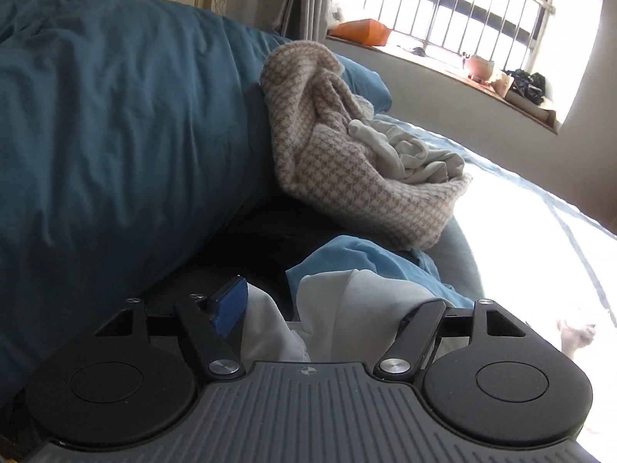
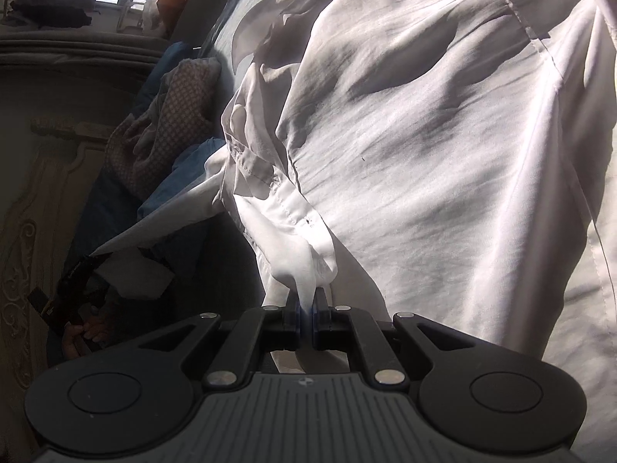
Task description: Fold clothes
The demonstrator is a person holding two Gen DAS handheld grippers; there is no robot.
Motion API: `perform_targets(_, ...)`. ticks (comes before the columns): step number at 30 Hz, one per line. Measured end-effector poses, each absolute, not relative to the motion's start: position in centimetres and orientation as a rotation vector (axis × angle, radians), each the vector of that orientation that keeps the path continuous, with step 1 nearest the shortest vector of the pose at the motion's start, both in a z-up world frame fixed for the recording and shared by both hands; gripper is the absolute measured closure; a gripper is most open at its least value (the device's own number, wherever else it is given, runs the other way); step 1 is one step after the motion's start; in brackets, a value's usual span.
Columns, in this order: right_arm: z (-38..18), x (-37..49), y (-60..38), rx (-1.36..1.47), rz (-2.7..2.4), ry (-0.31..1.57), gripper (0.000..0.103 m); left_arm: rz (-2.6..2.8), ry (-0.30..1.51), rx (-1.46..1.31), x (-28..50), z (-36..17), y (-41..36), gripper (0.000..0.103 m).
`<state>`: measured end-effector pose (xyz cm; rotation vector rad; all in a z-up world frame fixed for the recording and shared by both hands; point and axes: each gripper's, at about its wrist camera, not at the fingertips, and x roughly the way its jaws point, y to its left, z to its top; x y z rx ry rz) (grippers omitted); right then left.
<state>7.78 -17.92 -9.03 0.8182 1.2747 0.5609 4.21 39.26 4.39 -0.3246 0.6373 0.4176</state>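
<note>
Landmark: the white shirt (image 2: 424, 135), spread over the bed and lit by sun.
Duvet: a teal duvet (image 1: 115, 135) is bunched left of the shirt.
Left gripper (image 1: 327, 308): jaws are spread wide; white shirt cloth lies between them, with 1 blue pad (image 1: 229, 308) seen.
Pile: a houndstooth garment (image 1: 347, 162) and a cream cloth (image 1: 405, 154) are heaped beyond the shirt.
Right gripper (image 2: 306, 305): jaws are pressed together, pinching the shirt's buttoned edge.

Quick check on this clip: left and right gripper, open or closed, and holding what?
Left gripper: open, jaws spread, white shirt lying loose between them, not pinched.
Right gripper: closed, pinching a fold of the white shirt.
</note>
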Motion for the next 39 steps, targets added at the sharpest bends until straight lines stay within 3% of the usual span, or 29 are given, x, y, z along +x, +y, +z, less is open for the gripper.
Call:
perform_targets(3, -9.0, 7.8, -18.3, 0.833, 0.554, 1.268, 0.097, 0.401, 0.594, -0.219, 2.2, 6.1, 37.6, 0.031)
perform_targets(9, -9.5, 7.6, -19.1, 0.884, 0.533, 1.278, 0.097, 0.469, 0.662, -0.125, 4.2, 7.0, 39.4, 0.015)
perform_targets(13, -9.8, 7.1, -18.9, 0.901, 0.528, 1.290, 0.097, 0.506, 0.762, -0.333, 5.6, 5.3, 42.8, 0.017)
perform_targets(19, -9.4, 7.0, -18.7, 0.891, 0.532, 1.288, 0.096, 0.421, 0.700, -0.669, 5.0, 3.4, 45.1, 0.018)
perform_targets(30, -10.2, 7.4, -18.3, 0.912, 0.493, 1.309, 0.096, 0.649, 0.514, -0.750, 0.8, 3.4, 49.0, 0.017)
perform_targets(34, -10.1, 7.5, -18.9, 0.921, 0.493, 1.291, 0.096, 0.508, 0.615, -0.514, 0.7, 4.0, 43.8, 0.017)
perform_targets(39, -9.9, 7.2, -20.4, 0.930, 0.451, 1.253, 0.096, 0.045, 0.800, -0.401, -0.7, 1.5, 32.1, 0.017)
